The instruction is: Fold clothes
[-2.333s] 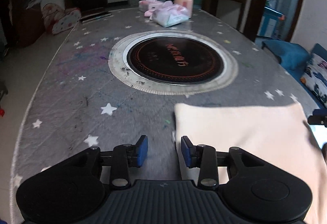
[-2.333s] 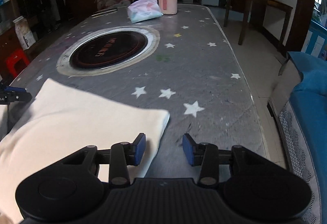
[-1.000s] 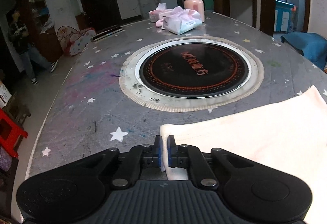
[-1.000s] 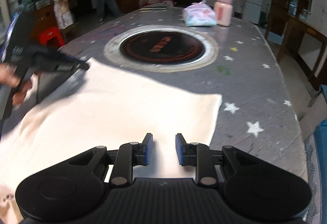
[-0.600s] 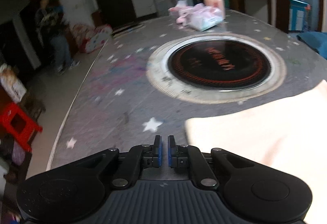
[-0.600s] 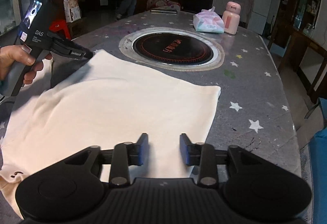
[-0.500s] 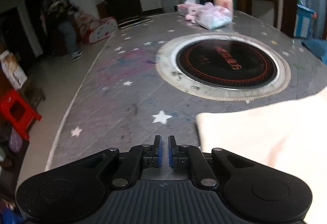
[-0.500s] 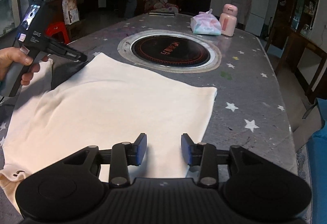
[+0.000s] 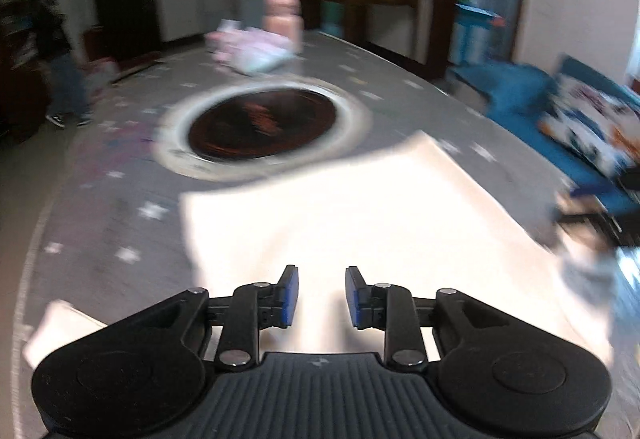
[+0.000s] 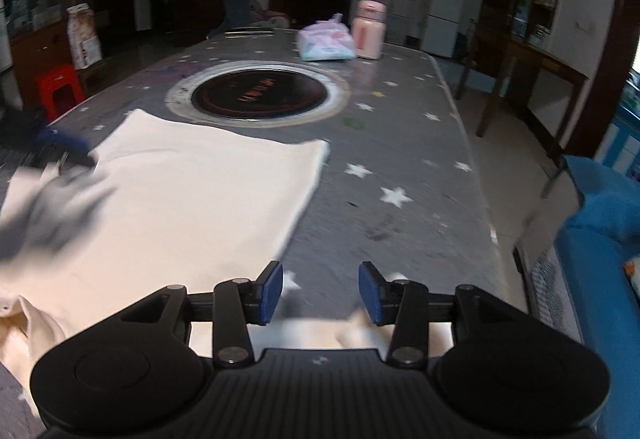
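Left gripper (image 9: 318, 297) hangs over the cream cotton garment (image 9: 360, 211), fingers spread, cloth directly beneath and ahead on the grey star-printed counter (image 10: 400, 159). Right gripper (image 10: 320, 289), fingers spread and empty, has the garment's side edge running past its left finger.

the right gripper (image 10: 320, 293) hangs with its jaws apart and nothing between them, above the near right edge of the cream cloth (image 10: 192, 191) spread flat on the starred table (image 10: 404, 143). a blurred left gripper (image 10: 60, 147) is at the cloth's far left corner. beyond the cloth is a round burner (image 10: 256, 91), and a wipes pack (image 10: 326, 45) and pink bottle (image 10: 370, 29) stand by the far edge.
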